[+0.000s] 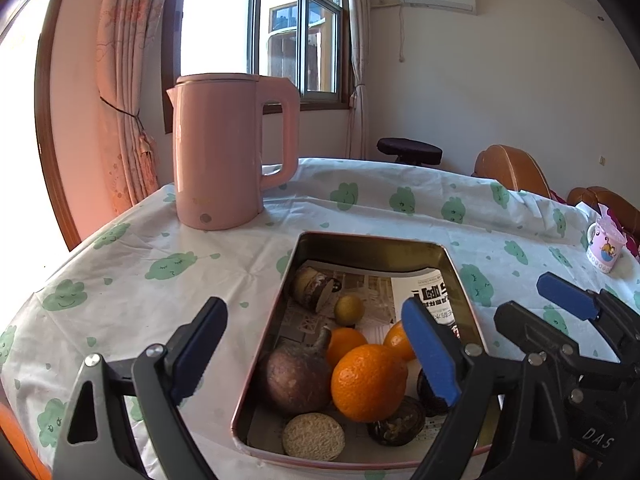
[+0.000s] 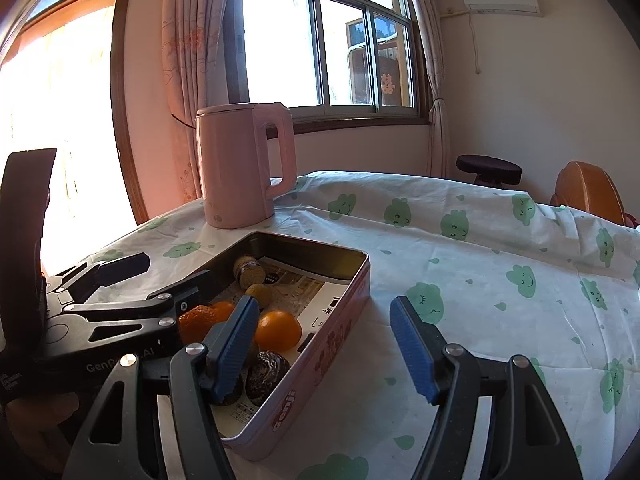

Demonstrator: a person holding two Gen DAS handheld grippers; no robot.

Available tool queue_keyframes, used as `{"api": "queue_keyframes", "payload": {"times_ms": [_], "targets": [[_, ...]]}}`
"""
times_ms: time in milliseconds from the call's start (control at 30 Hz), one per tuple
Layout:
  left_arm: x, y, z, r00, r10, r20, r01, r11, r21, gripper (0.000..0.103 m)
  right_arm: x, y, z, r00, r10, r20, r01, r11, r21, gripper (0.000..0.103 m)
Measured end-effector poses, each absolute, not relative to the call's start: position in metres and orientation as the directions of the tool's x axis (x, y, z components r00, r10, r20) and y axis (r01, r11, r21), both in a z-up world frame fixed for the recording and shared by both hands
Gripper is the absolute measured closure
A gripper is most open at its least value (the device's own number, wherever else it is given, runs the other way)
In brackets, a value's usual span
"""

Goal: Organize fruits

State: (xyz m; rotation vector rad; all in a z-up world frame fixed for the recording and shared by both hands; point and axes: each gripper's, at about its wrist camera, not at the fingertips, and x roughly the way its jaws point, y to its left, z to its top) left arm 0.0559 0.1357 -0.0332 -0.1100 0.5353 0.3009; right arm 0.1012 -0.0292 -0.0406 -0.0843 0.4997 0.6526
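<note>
the left claw (image 1: 316,354) hangs spread wide and empty over the rectangular metal tin (image 1: 372,246) on the desk (image 1: 132,268); the big round orange (image 1: 368,382) lies just at its one o'clock, nearer this hand. the right claw (image 2: 324,350), also spread and empty, straddles the tin's right wall.

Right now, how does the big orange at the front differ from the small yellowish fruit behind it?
The big orange is bright orange and much larger; the small yellowish fruit is dull yellow-green. The orange lies nearer the tin's front, the yellowish fruit mid-tin. Both are round and rest inside the tin.
</note>
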Motion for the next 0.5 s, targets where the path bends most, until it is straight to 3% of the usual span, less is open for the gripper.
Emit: {"api": "queue_keyframes", "payload": {"times_ms": [500], "targets": [[0.0524,0.1349,-0.0332,0.820,0.259,-0.511,-0.317,0.948,-0.029,0.012,0.0983,-0.0387,-0.0363,0.700,0.556,-0.448,-0.587,0.805,0.084,0.033]]}}
